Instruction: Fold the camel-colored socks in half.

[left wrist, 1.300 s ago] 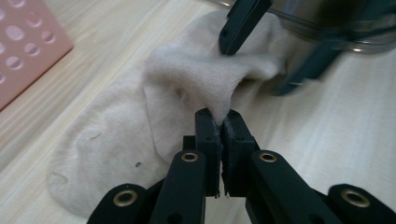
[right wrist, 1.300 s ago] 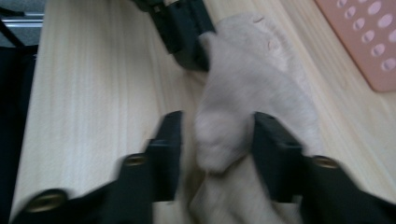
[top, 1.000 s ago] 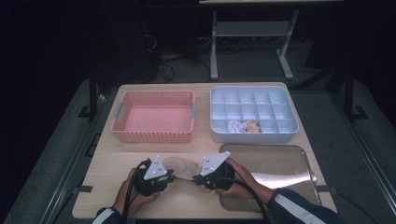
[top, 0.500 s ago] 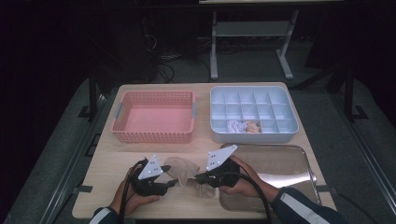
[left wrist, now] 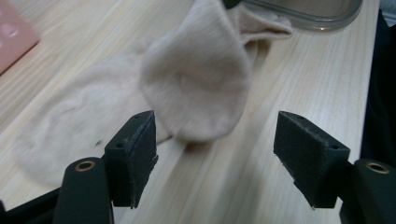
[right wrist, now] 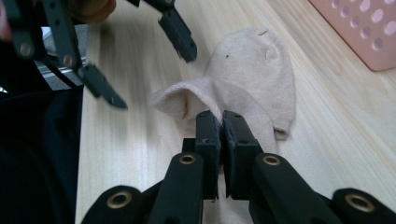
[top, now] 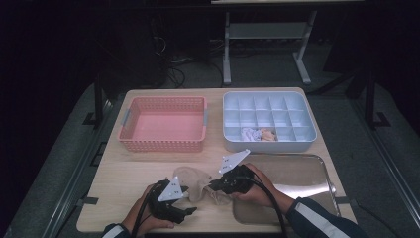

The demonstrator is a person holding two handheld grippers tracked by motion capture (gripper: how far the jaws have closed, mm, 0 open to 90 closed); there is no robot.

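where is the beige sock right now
In the high view the sock lies on the wooden table's near edge, between the left claw and right claw, just left of the metal tray.

Pale wooden tabletop (top: 124, 173), rectangular, set over dark grey floor. Pink plastic basket with perforated walls (top: 163, 124) at back left, nothing visible inside. Just to its right, pale blue plastic tray divided into compartments (top: 269, 121), holding small crumpled cloth items (top: 257, 134) in two front-row cells. Shiny rectangular metal tray (top: 302, 171) at front right. Metal stand (top: 265, 34) beyond.
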